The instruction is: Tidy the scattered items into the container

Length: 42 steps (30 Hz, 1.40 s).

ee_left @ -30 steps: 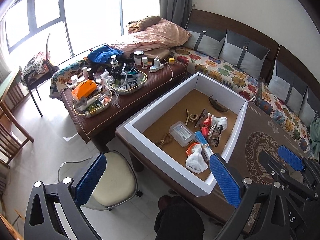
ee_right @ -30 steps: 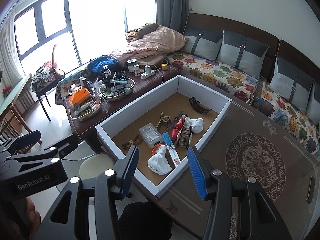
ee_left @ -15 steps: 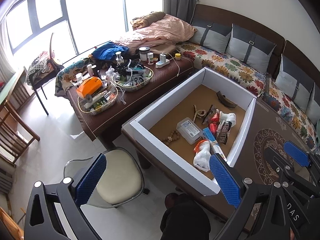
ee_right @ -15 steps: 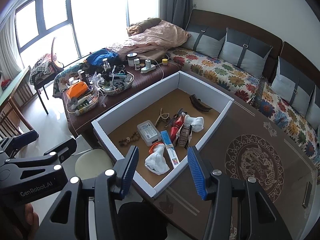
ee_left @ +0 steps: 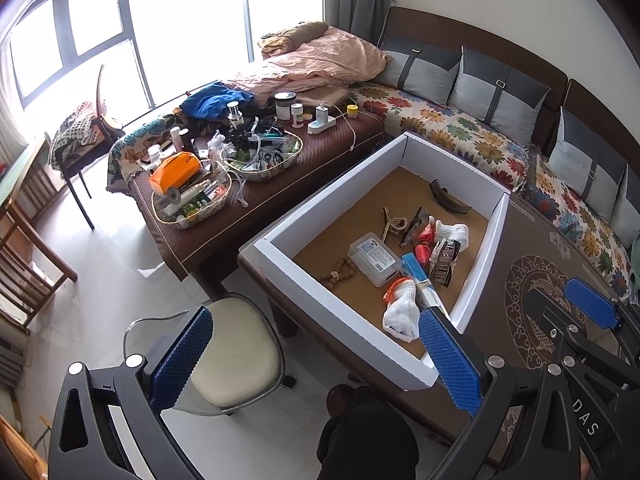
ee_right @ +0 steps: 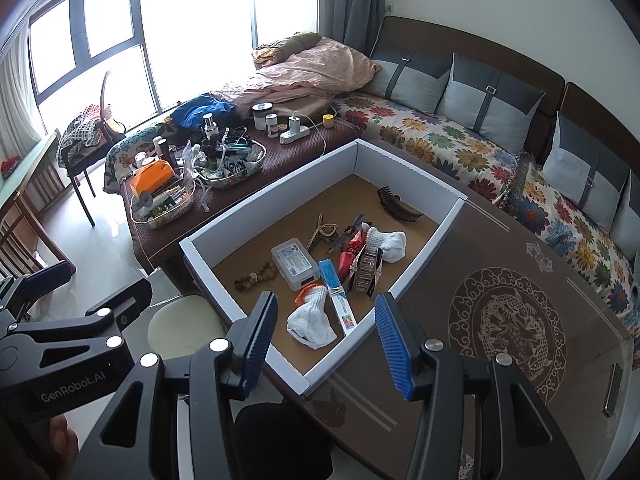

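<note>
the white-walled container [ee_right: 272, 196] is seen at the centre of the right wrist frame, set on the left corner of a dark patterned table [ee_right: 508, 320]; its near corner lies at lower centre, between and just beyond the two blue pads. inside, on the brown floor, the items are gathered toward the lower right: a white sock [ee_right: 310, 322] nearest the lower edge, a clear plastic box [ee_right: 296, 263], a blue-and-white tube [ee_right: 337, 296], a string of beads [ee_right: 256, 276], a second white sock [ee_right: 386, 244], a red item [ee_right: 349, 254] and a dark hair claw [ee_right: 398, 206] alone near the upper right wall. the upper left part of the floor is left bare.

the right gripper [ee_right: 324, 344] is held above the container's near corner with its jaws spread wide and nothing between them. the left gripper [ee_left: 316, 360] is likewise held wide apart and empty; in its frame one pad is placed over a cream stool [ee_left: 236, 352] at lower left, the other over the container's near wall at lower right.

to the right of the container, the table top with its round emblem is shown free of items. at upper left a low table [ee_right: 280, 160] crowded with baskets [ee_right: 236, 164] and bottles is seen just beyond the container's far left wall, and a floral sofa [ee_right: 460, 148] is run along the upper right.
</note>
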{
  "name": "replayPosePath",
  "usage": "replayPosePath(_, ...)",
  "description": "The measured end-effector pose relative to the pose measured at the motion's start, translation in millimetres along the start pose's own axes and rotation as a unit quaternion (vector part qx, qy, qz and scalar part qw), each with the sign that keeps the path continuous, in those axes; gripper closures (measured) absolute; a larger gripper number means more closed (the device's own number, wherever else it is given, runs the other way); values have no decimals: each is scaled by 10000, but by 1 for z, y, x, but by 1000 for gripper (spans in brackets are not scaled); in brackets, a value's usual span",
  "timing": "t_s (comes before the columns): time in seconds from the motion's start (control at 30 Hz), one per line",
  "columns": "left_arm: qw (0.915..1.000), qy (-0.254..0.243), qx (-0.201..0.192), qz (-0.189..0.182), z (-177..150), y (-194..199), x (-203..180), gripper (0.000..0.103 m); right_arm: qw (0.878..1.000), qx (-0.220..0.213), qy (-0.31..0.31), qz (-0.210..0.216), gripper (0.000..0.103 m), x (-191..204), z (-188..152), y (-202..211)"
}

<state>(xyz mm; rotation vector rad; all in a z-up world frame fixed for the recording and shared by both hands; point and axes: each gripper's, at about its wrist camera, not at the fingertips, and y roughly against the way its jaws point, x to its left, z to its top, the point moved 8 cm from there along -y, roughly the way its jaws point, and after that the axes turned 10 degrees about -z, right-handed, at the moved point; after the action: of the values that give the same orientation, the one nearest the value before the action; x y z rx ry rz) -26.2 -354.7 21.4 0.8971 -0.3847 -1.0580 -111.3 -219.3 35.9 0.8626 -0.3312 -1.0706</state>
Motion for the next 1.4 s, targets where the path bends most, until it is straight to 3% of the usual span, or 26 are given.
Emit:
replayPosePath(0.77, 9999, 119, -12, 59, -8, 1, 5, 0, 9999, -24, -75, -103, 51, -11, 0, 2)
replayPosePath(1.4, 9998, 95, 33, -146, -8, -1, 16, 0, 9995, -159, 39, -261, 51, -10, 3, 6)
